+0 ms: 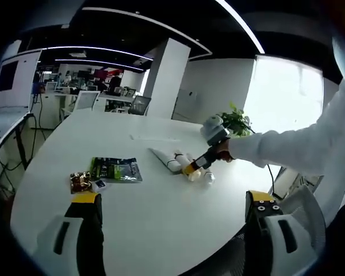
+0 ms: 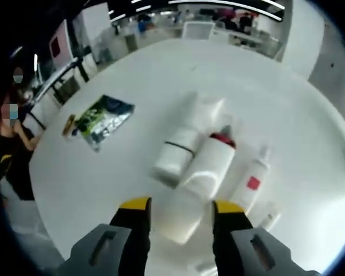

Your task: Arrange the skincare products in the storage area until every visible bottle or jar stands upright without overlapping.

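My right gripper hangs w/ jaws spread over skincare bottles lying flat, touching, near the white bench's right edge; blurry, maybe four. Left gripper, jaws spread, holds nothing. Green packet lies toward the left edge.

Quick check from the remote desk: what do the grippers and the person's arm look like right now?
Left gripper: two dark jaws with yellow tips on pale grey bodies with dark slots. Right gripper: the same build, yellow-capped black jaws on grey housings; in the left gripper view it shows a yellow tip. The sleeve behind it is white and long.
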The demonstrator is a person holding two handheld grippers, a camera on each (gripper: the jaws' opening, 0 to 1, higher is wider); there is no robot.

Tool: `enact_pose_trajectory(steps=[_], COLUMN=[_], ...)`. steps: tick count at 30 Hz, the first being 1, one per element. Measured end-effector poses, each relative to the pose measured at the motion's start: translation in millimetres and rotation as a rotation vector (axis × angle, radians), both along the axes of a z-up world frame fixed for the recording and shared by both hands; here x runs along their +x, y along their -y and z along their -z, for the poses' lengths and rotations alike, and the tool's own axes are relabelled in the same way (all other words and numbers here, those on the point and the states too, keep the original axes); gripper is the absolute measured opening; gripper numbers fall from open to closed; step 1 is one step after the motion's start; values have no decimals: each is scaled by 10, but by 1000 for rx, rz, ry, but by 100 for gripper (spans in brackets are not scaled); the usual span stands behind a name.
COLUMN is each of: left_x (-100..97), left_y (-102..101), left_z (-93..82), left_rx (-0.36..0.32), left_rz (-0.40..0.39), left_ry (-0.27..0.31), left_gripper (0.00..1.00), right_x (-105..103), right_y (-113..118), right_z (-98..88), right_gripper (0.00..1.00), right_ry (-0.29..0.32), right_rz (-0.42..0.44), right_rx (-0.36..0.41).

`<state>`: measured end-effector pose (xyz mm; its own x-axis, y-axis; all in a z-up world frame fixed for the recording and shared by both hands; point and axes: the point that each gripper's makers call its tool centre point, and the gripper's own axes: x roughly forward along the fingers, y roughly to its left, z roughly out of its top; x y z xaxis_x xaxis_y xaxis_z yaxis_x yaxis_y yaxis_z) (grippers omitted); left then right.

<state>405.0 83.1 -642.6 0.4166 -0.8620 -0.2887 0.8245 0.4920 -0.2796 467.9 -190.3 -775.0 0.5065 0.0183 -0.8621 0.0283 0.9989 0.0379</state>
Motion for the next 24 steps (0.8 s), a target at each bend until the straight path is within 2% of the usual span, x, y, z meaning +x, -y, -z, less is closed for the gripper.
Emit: enact_pose_trajectory(steps=[2, 9, 19, 24], left_x=[-4, 6, 9, 9], left_y=[2, -4, -6, -6], left_z=[3, 2, 9, 18], left_rx=[0, -2, 3, 8], left_rz=[1, -4, -5, -5], left_ry=[-2, -3, -2, -3], left_gripper=[99, 99, 98, 98], right_x=[-3, 1, -3, -18], right_y=[19, 10, -6, 7], right_z=[20, 54, 93, 130], right_gripper=[38, 38, 39, 37], right_ry=[-14, -44, -50, -57], right_rz=[2, 28, 48, 53], right_rx=[-7, 12, 31, 15])
